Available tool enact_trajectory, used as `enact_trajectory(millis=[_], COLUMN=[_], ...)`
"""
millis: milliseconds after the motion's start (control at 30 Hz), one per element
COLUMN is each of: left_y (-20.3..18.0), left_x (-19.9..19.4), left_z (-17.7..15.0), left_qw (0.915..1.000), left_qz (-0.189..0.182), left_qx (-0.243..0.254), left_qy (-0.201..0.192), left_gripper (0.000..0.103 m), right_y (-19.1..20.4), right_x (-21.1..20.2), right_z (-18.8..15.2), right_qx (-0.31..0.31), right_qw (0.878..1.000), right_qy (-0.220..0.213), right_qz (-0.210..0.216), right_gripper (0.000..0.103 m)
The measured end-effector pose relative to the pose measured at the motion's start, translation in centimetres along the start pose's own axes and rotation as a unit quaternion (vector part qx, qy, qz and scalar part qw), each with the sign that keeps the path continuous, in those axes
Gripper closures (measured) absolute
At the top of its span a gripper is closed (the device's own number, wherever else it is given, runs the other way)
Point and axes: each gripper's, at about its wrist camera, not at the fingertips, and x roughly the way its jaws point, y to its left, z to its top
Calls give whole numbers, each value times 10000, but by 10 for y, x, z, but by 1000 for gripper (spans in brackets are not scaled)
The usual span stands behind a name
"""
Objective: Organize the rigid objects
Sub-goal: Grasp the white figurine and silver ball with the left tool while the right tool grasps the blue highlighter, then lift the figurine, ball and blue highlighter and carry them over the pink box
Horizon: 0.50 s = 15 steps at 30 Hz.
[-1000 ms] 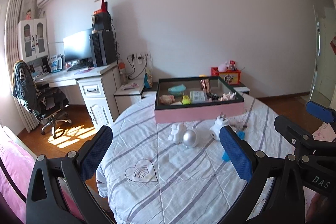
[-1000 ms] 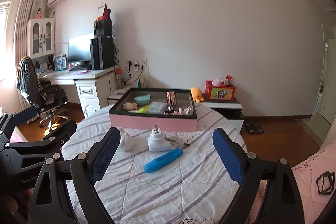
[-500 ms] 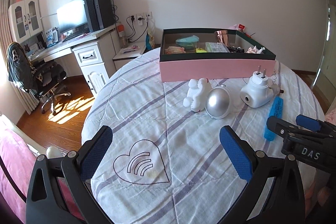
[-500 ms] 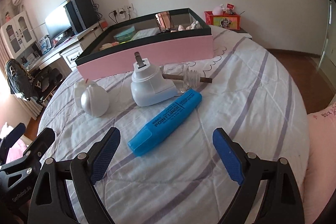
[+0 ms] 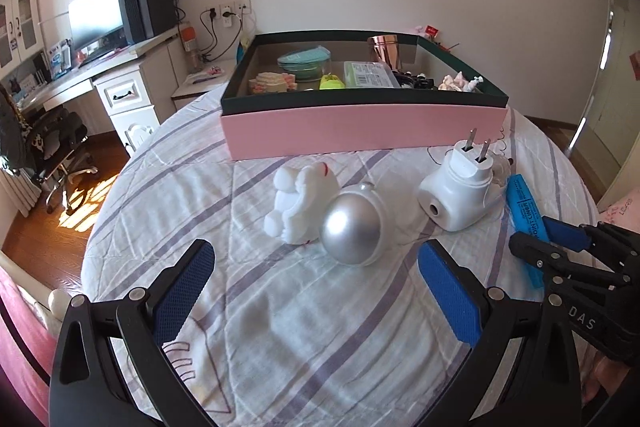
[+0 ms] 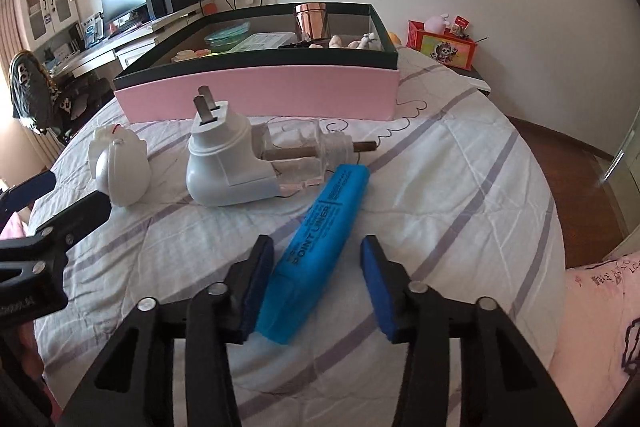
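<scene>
Left hand-held gripper (image 5: 316, 291): jaws spread wide, nothing between them, hovering over the round worktop covered in a white cloth with purple stripes (image 5: 280, 327).

Just beyond it, near centre of the left wrist view: white plastic toy figure lying on its side (image 5: 298, 197), touching a silver ball in a white shell (image 5: 354, 227) on its right.

Right of those: white two-pin plug adapter (image 5: 460, 187), prongs up. The right wrist view shows a clear plastic piece with a brown stick through it (image 6: 316, 151) joined to the adapter's right side.

Far side of the worktop: shallow pink box with a dark green rim (image 5: 360, 127), holding a teal dish, a copper-coloured cup and small items.

Right side: blue plastic highlighter pen marked "POINT LINER" (image 6: 320, 247) lies flat on the cloth, touching the adapter's clear part at its far end.

Right hand-held gripper (image 6: 316, 275): jaws closing, highlighter between them; left pad against the pen, right pad apart from it.
</scene>
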Motion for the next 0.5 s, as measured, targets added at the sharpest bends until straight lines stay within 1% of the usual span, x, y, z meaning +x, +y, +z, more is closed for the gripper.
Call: enact_trajectory(millis=[67, 200, 267, 333, 367, 433, 500], left_y=[-5, -10, -12, -8, -6, -4, -4], left_x=[12, 39, 57, 59, 60, 59, 55], left_z=[7, 18, 19, 20, 20, 20, 20], left_qw=[9999, 9981, 9954, 9964, 9966, 9973, 9979], left_qz=[111, 378, 505, 326, 255, -17, -42], left_qx=[21, 93, 210, 93, 60, 6, 50], left_qy=[130, 481, 788, 783, 785, 739, 649], left_gripper=[0, 0, 0, 0, 2, 23, 25], right_y=[-4, -7, -7, -7, -7, -5, -3], right_x=[1, 7, 10, 14, 15, 20, 21], right_z=[0, 7, 11, 15, 18, 20, 22], right_qx=[0, 40, 12, -1, 8, -81, -195], right_qw=[10000, 10000, 10000, 10000, 10000, 10000, 9998], right_qy=[7, -14, -15, -2, -8, -4, -4], right_qz=[30, 22, -13, -22, -24, -56, -70], right_gripper=[73, 72, 72, 72, 72, 72, 72])
